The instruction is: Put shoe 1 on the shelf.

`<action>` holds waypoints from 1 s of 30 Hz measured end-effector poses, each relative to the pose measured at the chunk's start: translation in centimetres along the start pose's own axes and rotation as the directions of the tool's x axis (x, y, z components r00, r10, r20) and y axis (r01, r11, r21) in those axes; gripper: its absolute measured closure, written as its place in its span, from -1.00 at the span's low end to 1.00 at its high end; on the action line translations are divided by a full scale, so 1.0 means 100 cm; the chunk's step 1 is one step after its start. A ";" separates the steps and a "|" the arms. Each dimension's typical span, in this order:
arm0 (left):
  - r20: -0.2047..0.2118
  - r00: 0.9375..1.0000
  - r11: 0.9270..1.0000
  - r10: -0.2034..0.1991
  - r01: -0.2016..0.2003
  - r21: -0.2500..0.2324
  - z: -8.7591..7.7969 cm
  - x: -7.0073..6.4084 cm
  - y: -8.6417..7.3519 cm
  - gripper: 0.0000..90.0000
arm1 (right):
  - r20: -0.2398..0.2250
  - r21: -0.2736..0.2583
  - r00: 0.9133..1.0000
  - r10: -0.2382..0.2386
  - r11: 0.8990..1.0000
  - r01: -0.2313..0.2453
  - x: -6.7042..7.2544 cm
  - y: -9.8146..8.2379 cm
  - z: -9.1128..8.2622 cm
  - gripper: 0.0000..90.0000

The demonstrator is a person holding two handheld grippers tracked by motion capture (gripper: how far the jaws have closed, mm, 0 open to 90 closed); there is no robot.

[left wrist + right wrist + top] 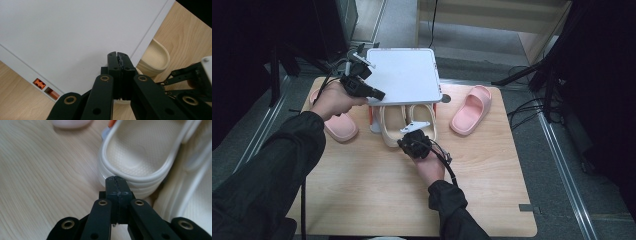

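1. A white rack (404, 75) with a flat top shelf stands at the far side of the wooden desk (377, 195); orange fittings show at its edge in the left gripper view.
2. Two cream slippers lie side by side under the shelf, heels towards the person: the left cream slipper (391, 125) and the right cream slipper (424, 120).
3. The left claw (379, 94) has its jaws pressed together with nothing between them. Its tips lie against the front left edge of the rack's top shelf; in the left gripper view the closed tips (117, 56) rest on the white surface (75, 37), with a cream slipper's heel (155, 58) just beyond the edge.
4. The right claw (408, 142) also has its jaws together and holds nothing. In the right gripper view its tips (115, 180) touch the outer heel rim of the left cream slipper (135, 152), with the other cream slipper (195, 190) just beside it.
5. One pink slipper (339, 127) lies on the desk left of the rack, partly behind the left hand (332, 100).
6. Another pink slipper (470, 109) lies to the right of the rack, well apart from both claws.
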State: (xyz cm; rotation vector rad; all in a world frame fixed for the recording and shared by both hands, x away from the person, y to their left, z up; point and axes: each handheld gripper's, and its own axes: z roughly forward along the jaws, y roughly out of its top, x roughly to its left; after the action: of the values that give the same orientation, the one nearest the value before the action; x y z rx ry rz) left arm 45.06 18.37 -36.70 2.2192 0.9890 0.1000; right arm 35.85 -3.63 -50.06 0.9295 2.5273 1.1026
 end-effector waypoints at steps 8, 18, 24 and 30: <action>-0.004 1.000 1.000 -0.002 0.002 0.008 0.000 0.000 0.001 0.98 | 0.052 -0.014 0.998 0.040 0.999 -0.039 -0.007 0.022 0.022 1.00; 0.012 1.000 1.000 -0.014 0.014 -0.009 0.000 0.003 -0.001 0.98 | 0.057 -0.020 0.995 0.080 0.997 -0.079 -0.017 0.036 0.039 1.00; 0.009 1.000 1.000 -0.017 0.017 -0.008 0.000 0.002 -0.001 0.98 | 0.043 -0.016 0.997 0.060 0.998 -0.060 -0.012 0.026 0.027 1.00; 0.012 1.000 1.000 -0.023 0.023 -0.004 0.000 0.003 -0.001 0.98 | 0.019 -0.022 0.999 0.043 0.999 -0.043 -0.011 0.007 0.002 1.00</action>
State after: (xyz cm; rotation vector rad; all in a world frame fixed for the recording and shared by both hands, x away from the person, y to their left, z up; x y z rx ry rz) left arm 45.20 18.62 -36.77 2.2013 1.0070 0.0786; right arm 37.16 -3.86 -49.76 0.9884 2.4854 1.1255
